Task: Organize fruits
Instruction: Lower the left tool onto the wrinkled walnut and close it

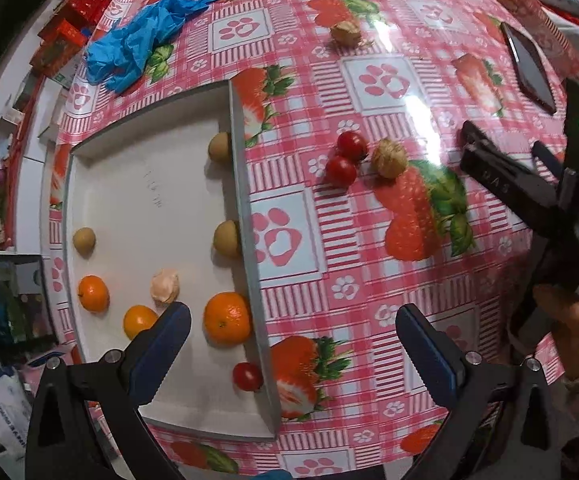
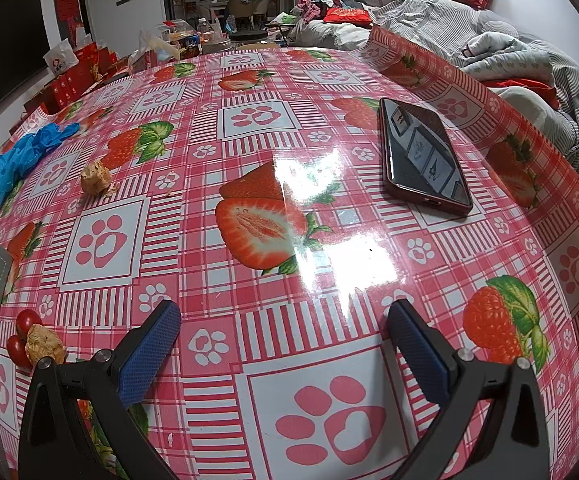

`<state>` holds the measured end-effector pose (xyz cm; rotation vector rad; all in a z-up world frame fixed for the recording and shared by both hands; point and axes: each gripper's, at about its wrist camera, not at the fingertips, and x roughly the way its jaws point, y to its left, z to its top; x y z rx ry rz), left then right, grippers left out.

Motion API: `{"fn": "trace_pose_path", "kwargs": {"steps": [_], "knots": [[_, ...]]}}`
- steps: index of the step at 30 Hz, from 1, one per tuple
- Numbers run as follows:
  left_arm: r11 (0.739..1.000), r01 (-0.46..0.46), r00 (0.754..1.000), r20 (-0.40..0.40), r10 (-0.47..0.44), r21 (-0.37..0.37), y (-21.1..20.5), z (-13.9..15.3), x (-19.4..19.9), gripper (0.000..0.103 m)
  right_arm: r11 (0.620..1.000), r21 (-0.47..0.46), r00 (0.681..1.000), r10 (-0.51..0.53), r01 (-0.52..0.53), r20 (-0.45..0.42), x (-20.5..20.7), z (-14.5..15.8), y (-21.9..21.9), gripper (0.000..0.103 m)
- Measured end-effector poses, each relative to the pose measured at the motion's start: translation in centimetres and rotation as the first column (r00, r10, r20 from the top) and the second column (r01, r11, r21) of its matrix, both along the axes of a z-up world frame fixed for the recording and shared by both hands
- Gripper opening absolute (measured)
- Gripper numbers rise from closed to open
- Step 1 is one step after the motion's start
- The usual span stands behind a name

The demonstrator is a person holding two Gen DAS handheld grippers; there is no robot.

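Where bedding point(image 2: 449, 20) looms, strawberry tablecloth point(image 2: 289, 128) spans table.

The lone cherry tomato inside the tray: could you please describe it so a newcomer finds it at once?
Start at the white tray on the strawberry tablecloth and follow its right wall to the near corner. There lies the cherry tomato, just below the largest orange. It is the tray's only small, glossy red fruit.
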<state>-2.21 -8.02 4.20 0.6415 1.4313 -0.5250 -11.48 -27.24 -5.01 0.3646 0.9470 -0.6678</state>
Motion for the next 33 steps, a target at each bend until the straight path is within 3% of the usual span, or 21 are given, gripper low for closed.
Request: {"fn": "trace_pose_path", "kwargs": {"steps": [2,5,11,20,28,33], "knots": [[1.000,0.010,1.000,-0.003,-0.010,-0.019,-0.8,0.2,0.0,0.103,1.000,0.006,1.000,0.009,-0.009,-0.008,0.0,-0.1,0.2,0.103],[0.999,0.015,1.000,-0.006,-0.015,-0.050,-2.4,0.4,0.0,0.103,0.989,0.112,0.986,0.112,-0.098,-0.122,0.3,0.1,-0.8,0.103],[0.996,-0.014,0.999,-0.044,0.010,-0.093,-6.5,-1.8,-0.1,0.103,0.978,0.209,0.975,0.040,0.007,-0.220,-4.7,0.2,-3.1,0.103],[0.982,-0.175,0.977,-0.133,0.165,-0.073,-8.7,-5.6,0.3,0.103,0.969,0.246,0.967,0.069,-0.007,-0.245,-7.7,-0.2,-2.9,0.103],[0.978,-0.207,0.973,-0.112,0.203,-0.022,-10.7,-8.2,1.4,0.103,0.966,0.256,0.962,0.103,-0.036,-0.252,-7.4,-0.2,-3.3,0.103],[0.977,-0.209,0.974,-0.097,0.205,-0.035,-11.2,-8.3,1.8,0.103,0.967,0.249,0.962,0.110,-0.046,-0.251,-7.7,-0.3,-2.7,0.103]]}}
